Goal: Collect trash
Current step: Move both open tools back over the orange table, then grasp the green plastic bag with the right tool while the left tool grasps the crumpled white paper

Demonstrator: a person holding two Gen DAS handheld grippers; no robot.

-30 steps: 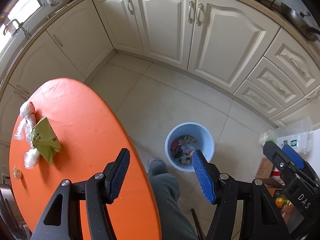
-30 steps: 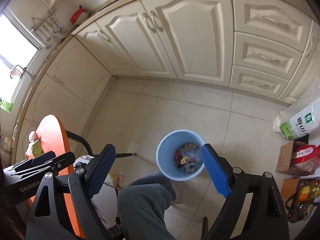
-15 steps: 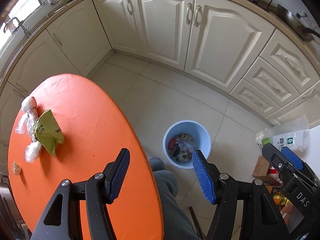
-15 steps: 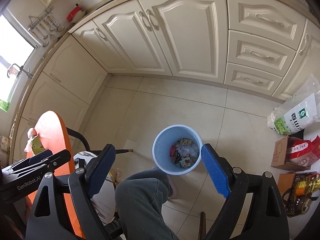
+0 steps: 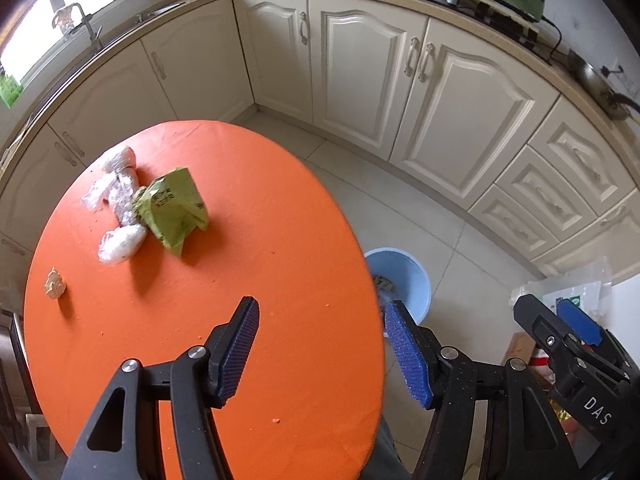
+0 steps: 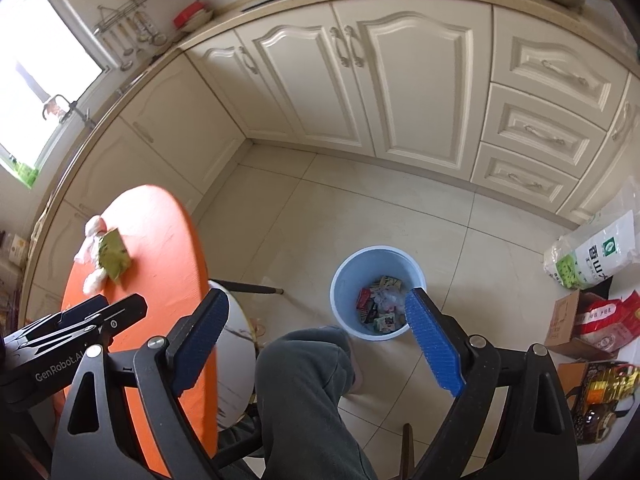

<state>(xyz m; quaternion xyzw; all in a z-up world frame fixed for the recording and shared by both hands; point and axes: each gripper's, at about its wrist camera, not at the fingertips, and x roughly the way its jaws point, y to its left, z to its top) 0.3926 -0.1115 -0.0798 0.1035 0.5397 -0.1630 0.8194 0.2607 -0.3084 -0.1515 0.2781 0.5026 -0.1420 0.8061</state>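
A round orange table (image 5: 256,264) carries a crumpled green wrapper (image 5: 173,208), clear plastic wraps (image 5: 118,216) beside it and a small beige scrap (image 5: 54,283) near the left rim. My left gripper (image 5: 324,340) hangs open above the table's near right edge, nothing between its pads. A blue bin (image 6: 378,292) with several wrappers inside stands on the floor. My right gripper (image 6: 316,332) is above a person's knee (image 6: 308,364) just short of the bin; its jaws are opening with nothing in them. The green wrapper (image 6: 114,258) also shows far left in the right wrist view.
Cream cabinets (image 6: 360,80) line the far wall and left side. A white-and-green sack (image 6: 592,252), a cardboard box (image 6: 568,320) and red bags sit on the floor at right. A chair (image 6: 240,344) stands under the table's edge. Tiled floor lies between bin and cabinets.
The left gripper has swung from over the bin back over the table, so the trash pile appears nearer. The right gripper rose a little and its jaws spread slightly.
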